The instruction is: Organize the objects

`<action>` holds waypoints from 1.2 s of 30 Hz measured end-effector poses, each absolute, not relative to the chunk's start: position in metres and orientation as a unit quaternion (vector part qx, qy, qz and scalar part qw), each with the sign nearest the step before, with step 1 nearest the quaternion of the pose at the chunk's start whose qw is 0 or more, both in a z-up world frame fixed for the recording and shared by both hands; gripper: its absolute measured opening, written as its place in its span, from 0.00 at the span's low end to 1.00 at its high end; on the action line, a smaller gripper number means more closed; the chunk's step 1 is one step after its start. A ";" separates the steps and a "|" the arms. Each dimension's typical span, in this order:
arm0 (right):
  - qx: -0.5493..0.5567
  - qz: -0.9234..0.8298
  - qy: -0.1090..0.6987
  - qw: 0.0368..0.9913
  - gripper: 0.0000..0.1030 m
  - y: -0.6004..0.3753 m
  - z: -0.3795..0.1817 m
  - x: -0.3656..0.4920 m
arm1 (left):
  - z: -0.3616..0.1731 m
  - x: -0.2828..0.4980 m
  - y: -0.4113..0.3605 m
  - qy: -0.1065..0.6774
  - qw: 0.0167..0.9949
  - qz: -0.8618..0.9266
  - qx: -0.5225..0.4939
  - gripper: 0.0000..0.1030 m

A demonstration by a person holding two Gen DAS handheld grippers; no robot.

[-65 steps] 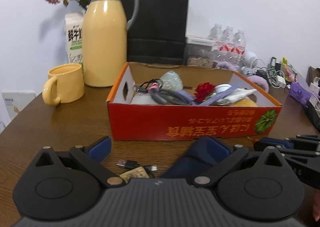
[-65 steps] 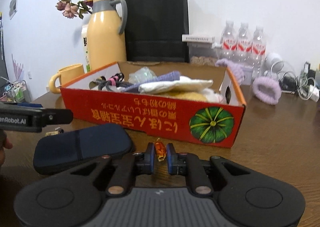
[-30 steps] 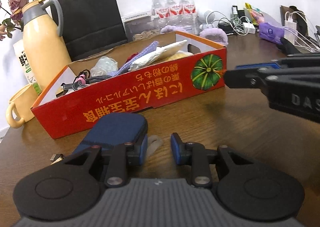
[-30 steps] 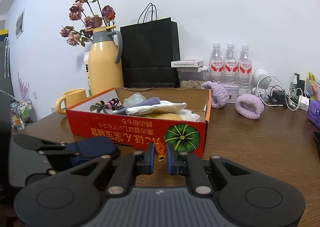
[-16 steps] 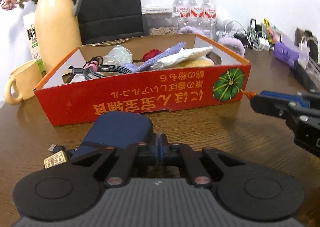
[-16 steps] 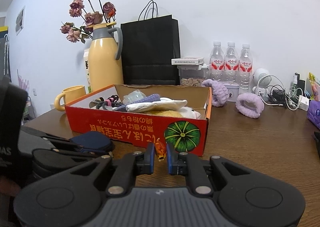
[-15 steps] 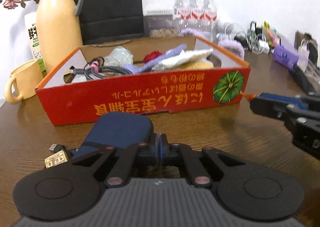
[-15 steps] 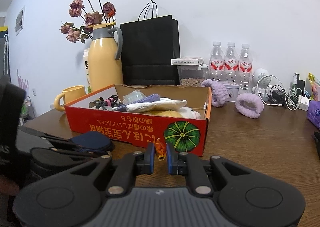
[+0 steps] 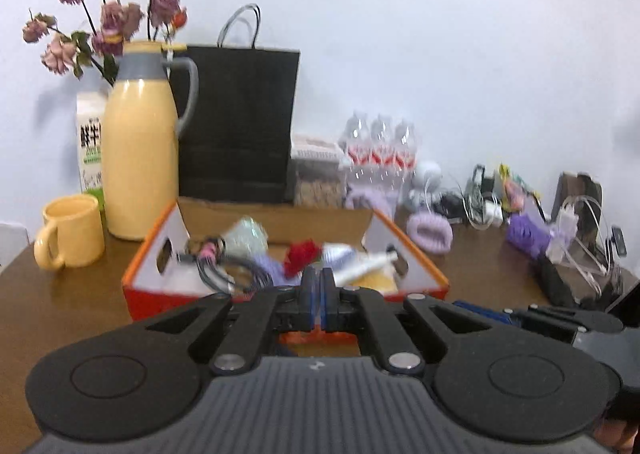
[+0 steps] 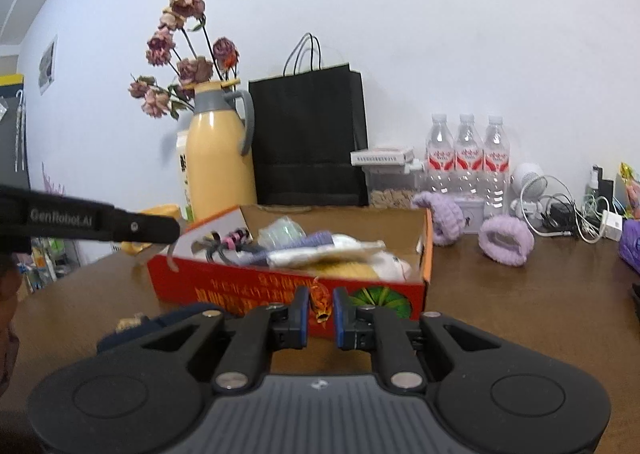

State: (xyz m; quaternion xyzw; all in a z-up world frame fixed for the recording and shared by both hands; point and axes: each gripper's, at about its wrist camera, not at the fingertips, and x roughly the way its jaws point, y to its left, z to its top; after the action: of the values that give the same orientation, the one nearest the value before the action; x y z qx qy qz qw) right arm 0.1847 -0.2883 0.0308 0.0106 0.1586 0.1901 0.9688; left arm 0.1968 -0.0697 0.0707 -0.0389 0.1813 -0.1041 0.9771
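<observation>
A small orange candy (image 10: 321, 304) sits pinched in the right claw (image 10: 321, 314).

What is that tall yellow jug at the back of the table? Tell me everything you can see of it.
The yellow jug looks like a tall thermos-style carafe: a smooth, glossy, pale yellow body, a grey collar and curved grey handle, and a yellow cap on top. It stands upright on the brown table, behind the left back corner of the red cardboard box, beside the black paper bag. A milk carton stands close behind it and a yellow mug sits nearby. Dried pink flowers rise behind it. Nothing grips it.
</observation>
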 end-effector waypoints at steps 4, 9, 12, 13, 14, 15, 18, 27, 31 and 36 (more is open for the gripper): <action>0.011 0.194 0.139 0.971 0.11 -0.281 0.049 0.195 | 0.082 0.211 -0.062 0.170 0.979 -0.098 -0.049 0.03; 0.003 0.184 0.121 0.975 0.11 -0.271 0.069 0.220 | 0.086 0.240 -0.056 0.170 0.980 -0.087 -0.059 0.03; 0.003 0.172 0.121 0.978 0.11 -0.266 0.076 0.243 | 0.081 0.263 -0.052 0.177 0.979 -0.082 -0.063 0.03; 0.004 0.168 0.123 0.978 0.11 -0.264 0.077 0.251 | 0.079 0.271 -0.050 0.179 0.979 -0.079 -0.063 0.03; 0.007 0.166 0.126 0.978 0.11 -0.263 0.077 0.259 | 0.077 0.279 -0.049 0.182 0.978 -0.077 -0.065 0.03; 0.009 0.163 0.130 0.978 0.11 -0.263 0.077 0.269 | 0.074 0.287 -0.047 0.185 0.978 -0.074 -0.065 0.03; 0.009 0.156 0.146 0.977 0.11 -0.259 0.069 0.295 | 0.065 0.311 -0.043 0.196 0.976 -0.066 -0.065 0.03; -0.002 0.149 0.192 0.970 0.12 -0.256 0.032 0.340 | 0.037 0.358 -0.042 0.238 0.969 -0.060 -0.035 0.08; 0.000 0.146 0.197 0.970 0.47 -0.258 0.027 0.342 | 0.033 0.356 -0.043 0.231 0.972 -0.049 -0.017 0.81; 0.011 0.127 0.169 0.977 1.00 -0.264 0.029 0.334 | 0.037 0.349 -0.038 0.202 0.979 -0.027 -0.023 1.00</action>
State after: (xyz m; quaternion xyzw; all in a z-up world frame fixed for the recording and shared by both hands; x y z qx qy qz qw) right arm 0.3342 -0.2643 0.0292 0.0107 0.1693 0.1268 0.9773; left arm 0.3493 -0.0385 0.0365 -0.0231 0.2025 -0.0271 0.9786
